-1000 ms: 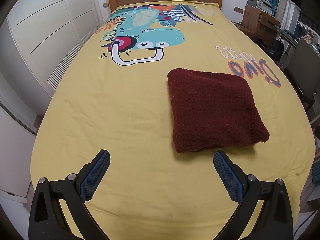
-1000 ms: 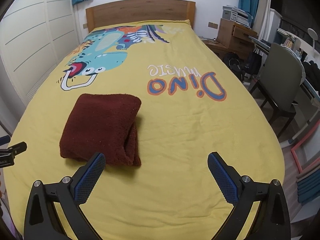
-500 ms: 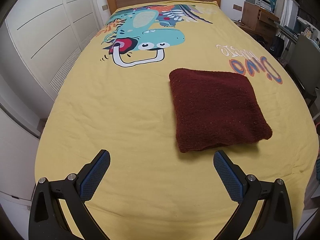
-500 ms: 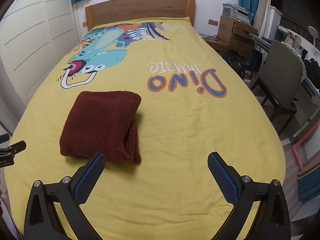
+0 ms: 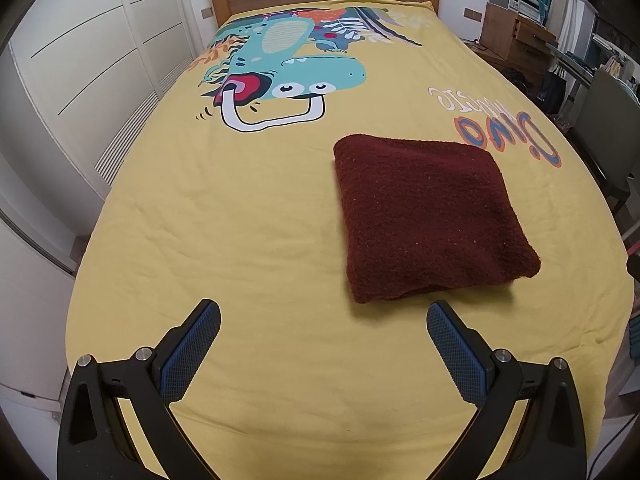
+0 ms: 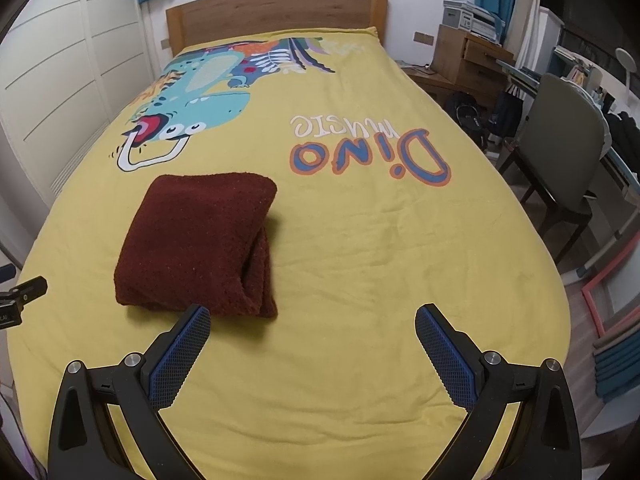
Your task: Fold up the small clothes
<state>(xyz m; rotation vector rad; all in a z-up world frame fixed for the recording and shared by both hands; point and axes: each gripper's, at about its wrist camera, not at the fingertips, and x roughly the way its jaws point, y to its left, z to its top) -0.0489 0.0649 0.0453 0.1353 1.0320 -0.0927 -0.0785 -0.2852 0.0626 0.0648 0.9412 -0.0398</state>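
Garment status: dark maroon fleecy cloth, folded into a thick square bundle [image 5: 430, 216], lies on the yellow bedspread with the dinosaur print [image 5: 248, 216], toward the foot end and well short of the "Dino music" lettering [image 6: 370, 150].

Left gripper, black with blue textured pads [image 5: 323, 316]: jaws spread wide, nothing held, hovering above bare bedspread near the bundle's near-left corner without touching it. Right gripper, same build [image 6: 312, 314]: also wide apart and empty; its left pad overlaps the bundle's near edge in the picture, contact cannot be told.

Judgement: folding looks finished or nearly so. Both tools stand off, probably so the stack is not disturbed.

View differences: left wrist view shows the flat top face and a smooth, rounded left side. Right wrist view shows the right side, where separate layers gape open, plus the tip of the left tool [image 6: 24, 292] at the frame's left margin, and the grey chair [image 6: 560, 152] beside the bed.
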